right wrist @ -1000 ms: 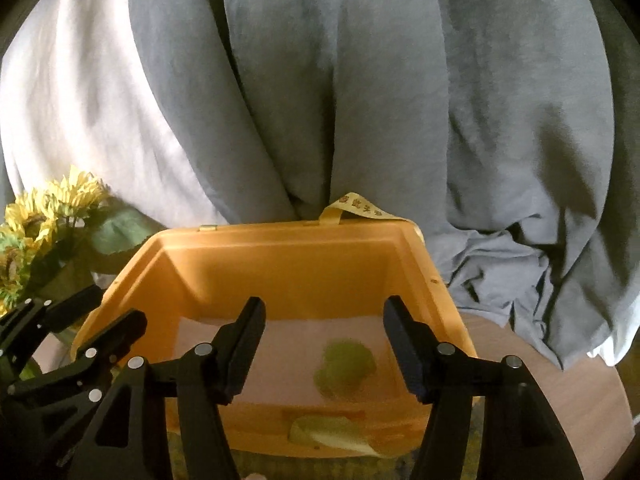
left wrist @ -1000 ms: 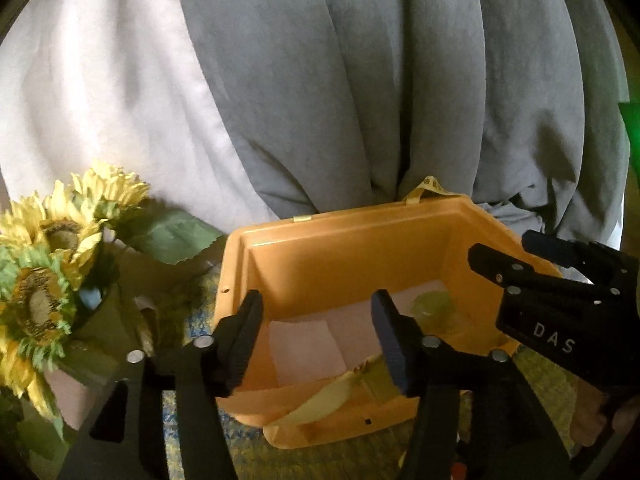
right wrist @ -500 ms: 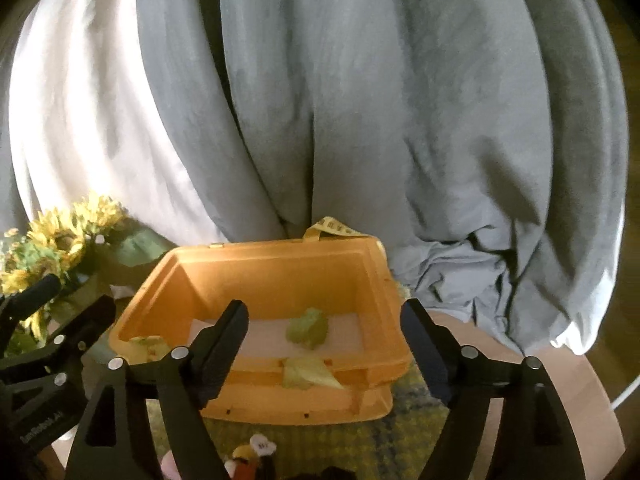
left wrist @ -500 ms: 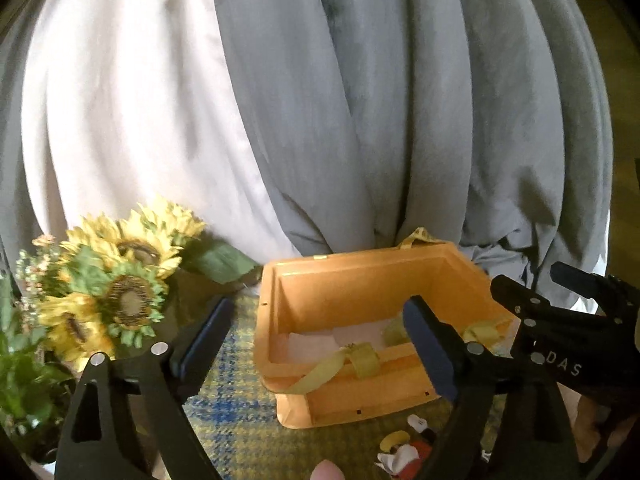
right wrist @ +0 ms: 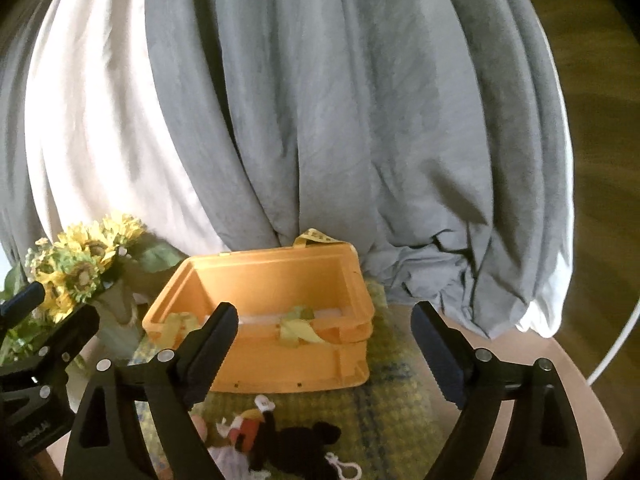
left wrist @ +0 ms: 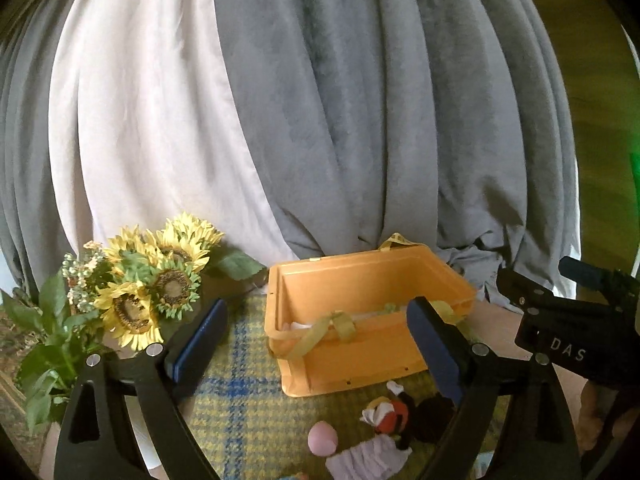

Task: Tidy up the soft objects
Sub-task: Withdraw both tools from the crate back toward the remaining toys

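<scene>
An orange plastic bin [left wrist: 352, 356] stands on a yellow-and-blue checked mat [left wrist: 236, 412], with yellow-green ribbon [left wrist: 320, 328] draped over its front rim. It also shows in the right wrist view [right wrist: 280, 364]. In front of it lie soft toys: a black mouse plush [left wrist: 404, 412] with an orange and white part, a pink ball [left wrist: 322, 438] and a lilac cloth piece [left wrist: 368, 458]. The plush also shows in the right wrist view [right wrist: 288, 440]. My left gripper [left wrist: 316, 344] is open and empty, above the mat before the bin. My right gripper [right wrist: 326, 344] is open and empty too.
A bunch of artificial sunflowers [left wrist: 148, 284] stands left of the bin. Grey and white curtains [left wrist: 320, 120] hang close behind. The round wooden table edge [right wrist: 580, 392] shows at right. The right gripper's body [left wrist: 576, 332] sits right of the bin in the left wrist view.
Both grippers have pulled back and up from over the bin's inside and opened wider. The mat and soft toys in front of the bin have come into view.
</scene>
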The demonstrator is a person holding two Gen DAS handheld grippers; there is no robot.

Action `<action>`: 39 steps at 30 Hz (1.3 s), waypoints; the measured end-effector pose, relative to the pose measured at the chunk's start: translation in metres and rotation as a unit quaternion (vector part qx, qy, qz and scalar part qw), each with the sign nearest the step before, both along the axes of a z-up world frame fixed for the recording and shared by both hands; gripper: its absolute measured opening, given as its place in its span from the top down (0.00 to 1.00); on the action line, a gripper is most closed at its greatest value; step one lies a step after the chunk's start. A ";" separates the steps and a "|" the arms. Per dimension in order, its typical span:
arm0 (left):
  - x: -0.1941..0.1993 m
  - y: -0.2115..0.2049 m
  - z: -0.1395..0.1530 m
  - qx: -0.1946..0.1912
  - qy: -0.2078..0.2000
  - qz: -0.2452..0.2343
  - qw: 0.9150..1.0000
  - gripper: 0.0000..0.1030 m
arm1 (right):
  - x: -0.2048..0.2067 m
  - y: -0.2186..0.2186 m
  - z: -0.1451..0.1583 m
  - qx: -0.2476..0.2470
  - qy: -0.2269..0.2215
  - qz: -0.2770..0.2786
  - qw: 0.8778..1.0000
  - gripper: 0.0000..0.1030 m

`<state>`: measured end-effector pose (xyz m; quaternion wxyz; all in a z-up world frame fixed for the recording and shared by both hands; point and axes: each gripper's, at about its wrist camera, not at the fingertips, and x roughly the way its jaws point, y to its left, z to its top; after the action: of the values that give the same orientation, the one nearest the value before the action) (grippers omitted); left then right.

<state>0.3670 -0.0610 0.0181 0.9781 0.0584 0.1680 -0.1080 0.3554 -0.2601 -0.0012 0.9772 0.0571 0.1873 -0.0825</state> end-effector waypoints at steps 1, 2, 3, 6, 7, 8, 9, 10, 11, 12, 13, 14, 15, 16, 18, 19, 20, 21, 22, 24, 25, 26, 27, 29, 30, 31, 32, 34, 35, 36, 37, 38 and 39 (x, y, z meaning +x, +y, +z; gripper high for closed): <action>-0.005 0.000 0.000 0.001 0.000 0.000 1.000 0.11 | -0.005 0.001 0.000 -0.002 0.000 -0.001 1.000 0.13; -0.010 0.000 0.000 0.003 0.000 -0.001 1.000 0.11 | -0.009 0.001 0.000 -0.002 0.000 0.000 1.000 0.13; -0.014 0.000 0.000 0.004 0.001 -0.001 1.000 0.11 | -0.014 0.002 0.000 -0.003 0.000 0.001 1.000 0.13; -0.027 -0.001 -0.003 0.009 0.003 -0.002 1.000 0.11 | -0.025 0.003 -0.002 -0.003 0.002 0.003 1.000 0.13; -0.030 -0.001 -0.004 0.009 0.005 -0.002 1.000 0.11 | -0.028 0.003 -0.003 -0.003 0.003 0.003 1.000 0.13; -0.034 -0.001 -0.005 0.009 0.008 -0.004 1.000 0.11 | -0.032 0.004 -0.004 -0.002 0.005 0.004 1.000 0.13; -0.036 -0.001 -0.007 0.009 0.011 -0.004 1.000 0.11 | -0.035 0.004 -0.005 -0.001 0.007 0.005 1.000 0.13; -0.039 -0.001 -0.009 0.009 0.014 -0.004 1.000 0.11 | -0.039 0.003 -0.007 0.001 0.009 0.005 1.000 0.13; -0.043 -0.001 -0.011 0.010 0.017 -0.005 1.000 0.11 | -0.042 0.003 -0.009 0.004 0.011 0.004 1.000 0.13; -0.046 -0.001 -0.013 0.012 0.018 -0.005 1.000 0.11 | -0.046 0.002 -0.011 0.005 0.013 0.003 1.000 0.13; -0.049 -0.002 -0.015 0.015 0.020 -0.005 1.000 0.11 | -0.049 0.002 -0.014 0.006 0.014 0.002 1.000 0.13; -0.053 -0.003 -0.019 0.018 0.022 -0.006 1.000 0.11 | -0.052 0.001 -0.017 0.006 0.017 0.001 1.000 0.13; -0.056 -0.003 -0.021 0.020 0.024 -0.007 1.000 0.11 | -0.055 0.000 -0.020 0.007 0.021 0.001 1.000 0.13; -0.060 -0.004 -0.025 0.022 0.025 -0.008 0.999 0.11 | -0.058 0.000 -0.023 0.007 0.024 0.001 1.000 0.13; -0.065 -0.005 -0.030 0.024 0.030 -0.009 0.999 0.11 | -0.062 -0.001 -0.029 0.010 0.031 -0.001 0.999 0.13; -0.068 -0.005 -0.033 0.024 0.034 -0.011 0.999 0.11 | -0.065 -0.002 -0.032 0.011 0.034 -0.001 0.999 0.13; -0.071 -0.006 -0.036 0.022 0.038 -0.013 0.999 0.11 | -0.067 -0.002 -0.035 0.012 0.037 -0.002 0.999 0.13; -0.073 -0.006 -0.038 0.021 0.041 -0.013 0.999 0.11 | -0.069 -0.003 -0.038 0.013 0.040 -0.002 0.999 0.13; -0.076 -0.007 -0.042 0.020 0.047 -0.016 0.999 0.11 | -0.071 -0.004 -0.040 0.014 0.042 -0.002 0.999 0.13; -0.079 -0.008 -0.047 0.022 0.055 -0.019 0.998 0.11 | -0.075 -0.004 -0.045 0.014 0.048 -0.002 0.999 0.13; -0.081 -0.008 -0.049 0.024 0.058 -0.021 0.998 0.11 | -0.077 -0.004 -0.048 0.014 0.051 -0.001 0.999 0.13; -0.083 -0.009 -0.053 0.026 0.062 -0.023 0.998 0.11 | -0.079 -0.003 -0.050 0.012 0.054 0.000 0.998 0.13; -0.085 -0.010 -0.055 0.028 0.066 -0.024 0.997 0.11 | -0.081 -0.004 -0.053 0.012 0.056 0.001 0.998 0.13; -0.087 -0.011 -0.061 0.034 0.071 -0.026 0.997 0.11 | -0.084 -0.003 -0.058 0.011 0.062 0.002 0.998 0.13; -0.089 -0.011 -0.063 0.037 0.075 -0.027 0.996 0.11 | -0.085 -0.004 -0.060 0.011 0.065 0.003 0.998 0.13; -0.091 -0.012 -0.066 0.039 0.077 -0.029 0.996 0.11 | -0.086 -0.004 -0.063 0.012 0.070 0.005 0.997 0.13; -0.093 -0.012 -0.068 0.041 0.078 -0.030 0.996 0.11 | -0.086 -0.004 -0.066 0.013 0.075 0.006 0.997 0.13; -0.098 -0.014 -0.074 0.049 0.082 -0.033 0.995 0.11 | -0.086 -0.004 -0.074 0.019 0.089 0.012 0.996 0.12; -0.100 -0.014 -0.077 0.052 0.085 -0.035 0.994 0.11 | -0.086 -0.005 -0.078 0.021 0.096 0.014 0.995 0.09; -0.101 -0.015 -0.080 0.055 0.089 -0.038 0.994 0.11 | -0.087 -0.005 -0.083 0.023 0.103 0.014 0.994 0.07; -0.103 -0.016 -0.084 0.056 0.096 -0.042 0.993 0.11 | -0.087 -0.005 -0.087 0.025 0.109 0.015 0.994 0.06; -0.105 -0.016 -0.088 0.057 0.102 -0.045 0.992 0.11 | -0.088 -0.005 -0.091 0.026 0.115 0.015 0.993 0.06; -0.106 -0.017 -0.091 0.058 0.108 -0.048 0.991 0.11 | -0.088 -0.005 -0.096 0.025 0.121 0.015 0.992 0.06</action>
<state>0.2611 -0.0782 -0.0733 0.9431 0.1106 0.2753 -0.1504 0.2672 -0.2648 -0.0970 0.9467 0.0686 0.3071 -0.0693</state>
